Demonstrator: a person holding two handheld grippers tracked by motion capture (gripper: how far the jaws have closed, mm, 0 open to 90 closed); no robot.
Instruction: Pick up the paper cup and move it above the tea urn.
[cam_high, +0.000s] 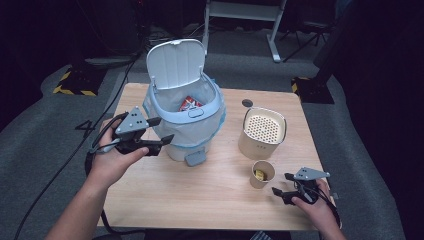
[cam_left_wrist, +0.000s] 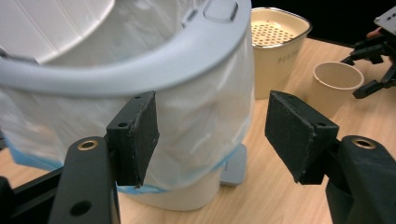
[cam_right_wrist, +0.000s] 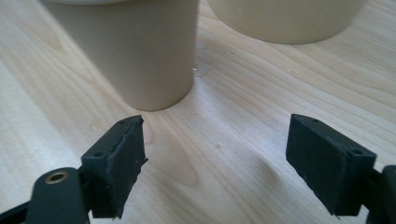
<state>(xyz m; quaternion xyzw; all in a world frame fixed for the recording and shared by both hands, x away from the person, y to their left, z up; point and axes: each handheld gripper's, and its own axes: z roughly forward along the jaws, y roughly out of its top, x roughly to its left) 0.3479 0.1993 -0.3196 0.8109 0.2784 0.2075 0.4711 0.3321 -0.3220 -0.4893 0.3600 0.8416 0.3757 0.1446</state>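
1. High view: a small lidded bin (cam_high: 186, 117) stands near the middle of the surface (cam_high: 210, 195). Its lid is tipped up and back, so its mouth is open for dropping things in, and a red wrapper (cam_high: 190, 104) lies inside the plastic liner. The left gripper (cam_high: 159, 132) is held level against the bin's left flank, its jaws spread and holding nothing, most likely to brace the bin or take hold of its side. To the right stand a cream canister (cam_high: 262, 133) with a perforated top and, nearer the person, a paper cup (cam_high: 262, 173) with something yellowish inside. The right gripper (cam_high: 282, 185) rests low, just beside the cup, aimed at it.

2. Left gripper view: the jaws stand wide apart and empty, with the bin's liner-covered wall (cam_left_wrist: 201, 121) bulging between and just beyond them; I cannot tell whether the left pad touches the plastic. The pedal (cam_left_wrist: 234, 165) at the base faces the open part of the surface. The cup (cam_left_wrist: 337, 86) and canister (cam_left_wrist: 276, 46) sit farther off, with the other gripper (cam_left_wrist: 373, 70) near the cup.

3. Right gripper view: the jaws are open and hold nothing, and bare wood shows between them. The cup (cam_right_wrist: 135, 51) stands upright just ahead, offset toward the left jaw, so the gripper would need to shift across before it could close around it.
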